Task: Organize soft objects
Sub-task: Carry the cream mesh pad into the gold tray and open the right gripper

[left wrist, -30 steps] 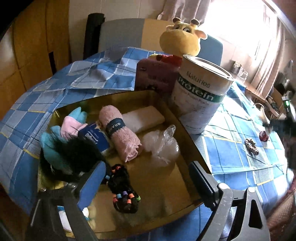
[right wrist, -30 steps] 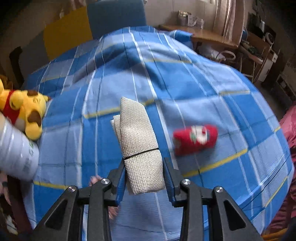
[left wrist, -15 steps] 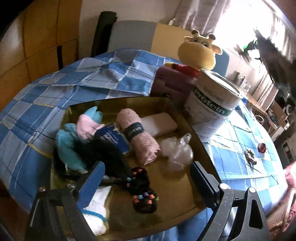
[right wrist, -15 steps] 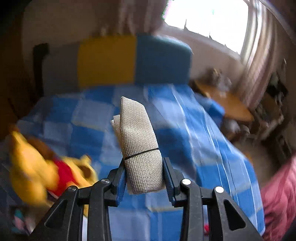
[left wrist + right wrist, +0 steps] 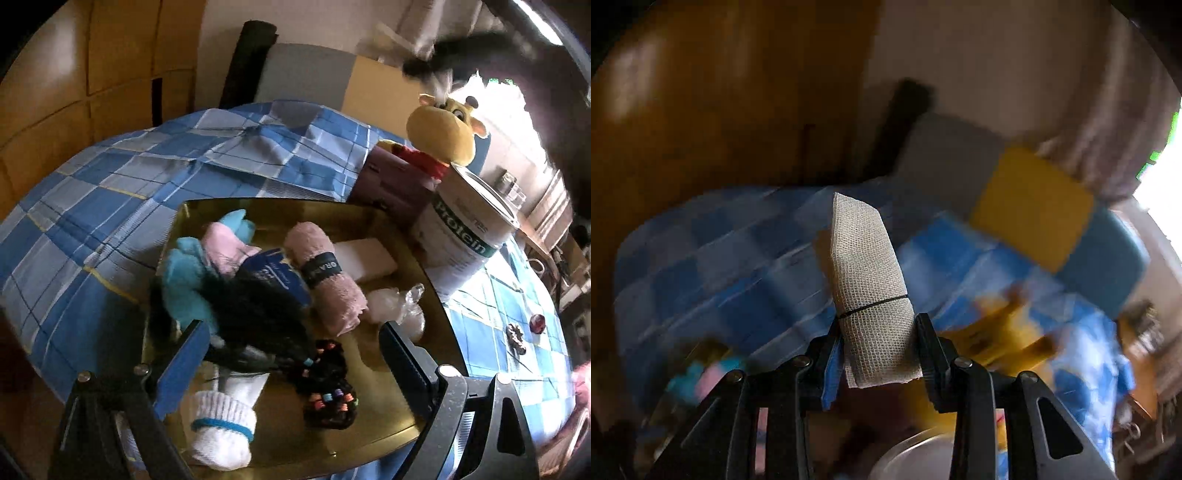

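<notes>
Hovering over a gold tray (image 5: 369, 218), the left gripper (image 5: 291, 363) has its two fingers spread wide apart with nothing between them. In the left wrist view the tray lies on a blue checked cloth (image 5: 110, 192) that covers the counter. At about nine o'clock in the tray sit a turquoise and pink soft toy (image 5: 207, 254) and a black fluffy thing (image 5: 258, 306) that lies partly over it. Down at seven o'clock a rolled white sock (image 5: 225, 428) with a blue band rests against the tray's near rim. Near the middle a pink rolled towel (image 5: 325, 273) with a dark band lies tilted, a white block (image 5: 365, 258) just behind it. A black hair tie with coloured beads (image 5: 328, 391) lies at six o'clock, and a crumpled clear bag (image 5: 399, 306) at three o'clock. Outside the tray, at one o'clock, stand a mauve box (image 5: 391, 184), a yellow plush giraffe (image 5: 443, 133) and a white tin marked Protein (image 5: 465, 240). Far right on the cloth lie a small dark hair tie (image 5: 515, 334) and a red bead-like thing (image 5: 537, 323).

The right gripper (image 5: 879, 350) is clamped on a beige mesh cloth bundle (image 5: 868, 273) bound with a thin black band; the bundle sticks out past the fingers toward twelve o'clock, clear of the counter. Behind it everything is blurred: the checked cloth (image 5: 738, 280), and a grey, yellow and blue chair back (image 5: 1030, 206) at two o'clock.
</notes>
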`<state>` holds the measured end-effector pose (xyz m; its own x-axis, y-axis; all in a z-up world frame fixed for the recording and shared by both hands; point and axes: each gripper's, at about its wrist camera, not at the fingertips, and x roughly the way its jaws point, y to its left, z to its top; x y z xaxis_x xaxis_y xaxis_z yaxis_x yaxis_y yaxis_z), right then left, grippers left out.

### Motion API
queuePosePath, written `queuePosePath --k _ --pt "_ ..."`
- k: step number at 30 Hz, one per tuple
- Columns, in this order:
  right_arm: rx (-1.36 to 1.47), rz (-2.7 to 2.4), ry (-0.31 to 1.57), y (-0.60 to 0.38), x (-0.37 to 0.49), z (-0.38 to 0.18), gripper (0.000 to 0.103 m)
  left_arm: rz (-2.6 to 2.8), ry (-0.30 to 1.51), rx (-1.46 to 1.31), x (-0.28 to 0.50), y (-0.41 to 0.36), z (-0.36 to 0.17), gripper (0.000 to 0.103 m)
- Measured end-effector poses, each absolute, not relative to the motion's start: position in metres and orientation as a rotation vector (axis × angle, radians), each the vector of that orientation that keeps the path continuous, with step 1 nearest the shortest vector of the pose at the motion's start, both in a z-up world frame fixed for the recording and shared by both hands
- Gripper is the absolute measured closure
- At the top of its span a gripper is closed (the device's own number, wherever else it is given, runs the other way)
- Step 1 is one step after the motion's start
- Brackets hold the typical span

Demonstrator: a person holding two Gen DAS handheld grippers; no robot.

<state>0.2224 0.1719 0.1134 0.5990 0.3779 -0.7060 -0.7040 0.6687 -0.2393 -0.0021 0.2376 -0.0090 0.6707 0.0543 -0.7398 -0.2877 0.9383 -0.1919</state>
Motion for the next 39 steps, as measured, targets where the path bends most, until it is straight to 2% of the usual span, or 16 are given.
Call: queuePosePath --k 8,13,28,39 --pt "-0.506 0.747 0.856 0.144 0.140 0.006 0.067 0.274 0.790 -0.322 -0.015 0.248 -0.005 0.009" --pt "-0.501 0.707 0.924 0.117 0.113 -0.038 0.067 0.293 0.786 -0.319 -0.022 0.248 -0.006 0.009" --pt "-0.537 0.616 0.994 0.106 0.091 -0.081 0.064 0.272 0.773 -0.284 -0.032 0.234 -0.002 0.009" --pt "-0.512 0.625 1.008 0.104 0.088 -0.084 0.062 0.271 0.781 -0.266 -0.033 0.229 -0.004 0.008"
